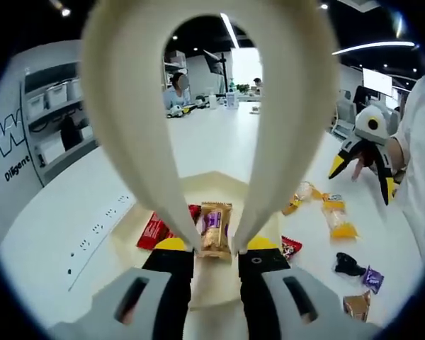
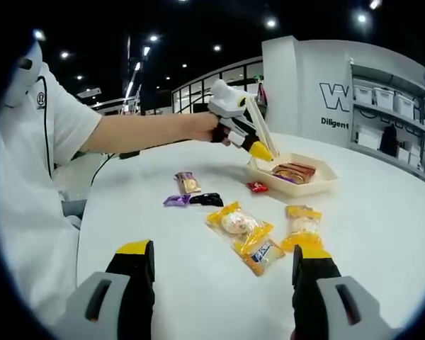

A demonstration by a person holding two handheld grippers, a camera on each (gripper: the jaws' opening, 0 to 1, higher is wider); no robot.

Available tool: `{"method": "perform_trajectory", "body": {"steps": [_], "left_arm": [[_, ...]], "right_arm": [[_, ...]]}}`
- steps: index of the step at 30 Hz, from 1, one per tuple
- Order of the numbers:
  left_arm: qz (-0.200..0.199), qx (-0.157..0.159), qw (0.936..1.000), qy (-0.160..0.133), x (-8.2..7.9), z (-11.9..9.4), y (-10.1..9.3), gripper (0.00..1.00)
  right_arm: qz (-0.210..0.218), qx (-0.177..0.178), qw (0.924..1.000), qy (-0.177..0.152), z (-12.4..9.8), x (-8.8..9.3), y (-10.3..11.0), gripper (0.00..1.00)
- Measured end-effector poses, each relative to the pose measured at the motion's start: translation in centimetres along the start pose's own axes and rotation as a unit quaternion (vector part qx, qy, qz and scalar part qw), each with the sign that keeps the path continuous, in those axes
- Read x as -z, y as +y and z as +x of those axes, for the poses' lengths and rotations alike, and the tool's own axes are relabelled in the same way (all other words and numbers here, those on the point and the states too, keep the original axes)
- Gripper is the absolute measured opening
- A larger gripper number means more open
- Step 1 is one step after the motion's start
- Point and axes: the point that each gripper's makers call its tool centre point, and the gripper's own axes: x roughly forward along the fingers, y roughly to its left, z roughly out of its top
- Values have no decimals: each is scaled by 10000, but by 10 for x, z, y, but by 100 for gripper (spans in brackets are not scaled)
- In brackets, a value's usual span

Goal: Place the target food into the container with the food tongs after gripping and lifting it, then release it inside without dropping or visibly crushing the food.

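over the cream container (image 1: 145,212) on the white desk (image 1: 57,227), the left hand-held gripper (image 1: 216,249) clamps the food tongs (image 1: 134,106) – pinching a brown-wrapped snack (image 1: 216,228), release pending – while the right hand-held gripper (image 2: 223,280) hangs open, empty.

Wrapped snacks (image 2: 242,228) on white table (image 2: 382,219), tray (image 2: 324,183) beyond

Brightly and evenly lit from above by ceiling spotlights (image 2: 271,23) and strip lights (image 1: 229,30). Soft, faint shadows only beneath the snack packets (image 2: 239,225) on the white table (image 2: 382,219). Blown-out glare at the far window (image 1: 245,65). Strong fisheye bending toward the edges, curving the shelving (image 1: 53,117). Near tongs (image 1: 212,106) slightly soft; background hazy.
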Motion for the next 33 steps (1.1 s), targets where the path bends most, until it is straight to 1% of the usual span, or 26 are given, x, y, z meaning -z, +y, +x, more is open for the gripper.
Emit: {"method": "perform_trajectory", "body": {"steps": [13,17,27,33], "left_arm": [[-17,-130,9999,-113,2,-29,-17,24],[-38,-193,9997,-137,5,-36,-24,23],[-62,-165,9996,-220,14,-52,-49,24],[-150,-173,9993,-304,21,-61,-59,24]], "right_arm": [[-54,-49,10000,-21,2,-4,5,79],[-62,-58,10000,-28,3,-5,7,79],[-89,-79,9999,-21,4,-6,10,79],[-97,-95,9999,-16,5,-7,12,79]]}}
